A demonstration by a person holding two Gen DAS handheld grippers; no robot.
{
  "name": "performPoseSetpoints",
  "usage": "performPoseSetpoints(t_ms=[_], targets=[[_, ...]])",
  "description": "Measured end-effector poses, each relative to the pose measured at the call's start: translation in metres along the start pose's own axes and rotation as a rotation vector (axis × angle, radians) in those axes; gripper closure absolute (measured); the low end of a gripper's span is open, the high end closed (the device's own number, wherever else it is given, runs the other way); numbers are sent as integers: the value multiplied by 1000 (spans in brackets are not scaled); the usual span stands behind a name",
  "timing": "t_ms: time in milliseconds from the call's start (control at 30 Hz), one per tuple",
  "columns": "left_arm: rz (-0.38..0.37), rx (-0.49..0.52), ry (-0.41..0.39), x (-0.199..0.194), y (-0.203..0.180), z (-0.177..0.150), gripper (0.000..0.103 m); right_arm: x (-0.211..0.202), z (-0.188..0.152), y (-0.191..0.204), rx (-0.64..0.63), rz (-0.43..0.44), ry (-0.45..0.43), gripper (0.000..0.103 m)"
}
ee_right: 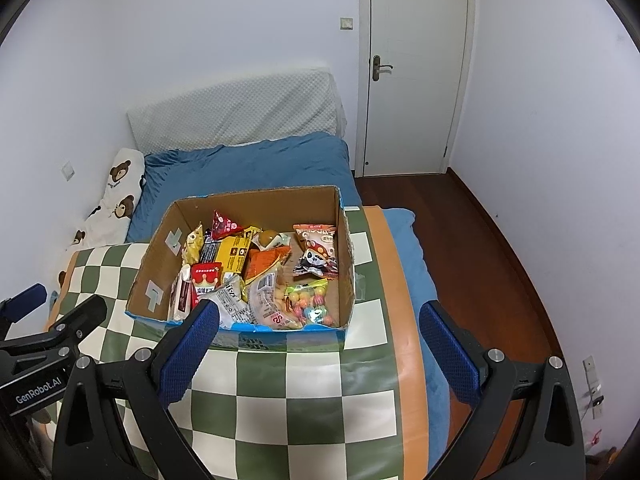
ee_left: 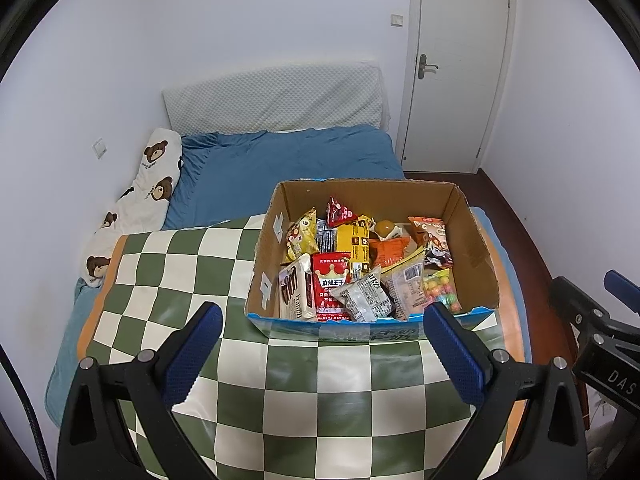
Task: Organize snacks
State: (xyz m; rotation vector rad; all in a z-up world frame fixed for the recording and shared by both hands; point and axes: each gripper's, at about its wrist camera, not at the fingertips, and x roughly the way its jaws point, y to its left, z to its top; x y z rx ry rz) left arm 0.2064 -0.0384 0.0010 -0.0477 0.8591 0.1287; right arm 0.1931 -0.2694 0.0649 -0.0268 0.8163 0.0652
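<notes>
Lengthwise, the cardboard box (ee_left: pixel 476 248) of snacks (ee_left: pixel 332 280) runs away toward the bed (ee_left: pixel 280 160).

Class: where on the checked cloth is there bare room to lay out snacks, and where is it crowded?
Bare cloth lies left of the box, and more in front, toward the open left tongs and right tongs. Inside the box the left and near parts are packed; a bare floor strip shows mid-right.

Open cardboard box (ee_left: pixel 472 248) (ee_right: pixel 160 264), flaps gone, upright on green-checked cloth. Inside, loose heap of snack packets: red crown pack (ee_left: pixel 331 284) near front wall, yellow pack (ee_left: pixel 352 242) behind it, bag of coloured candy balls (ee_right: pixel 308 300) in front-right corner.
</notes>
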Motion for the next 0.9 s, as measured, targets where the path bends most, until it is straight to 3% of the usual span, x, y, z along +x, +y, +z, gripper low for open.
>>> performPoseSetpoints(t_ms=[900], targets=[[4,11,-17,-5,-2,4,0,-3,0,0,6,8,2,1]])
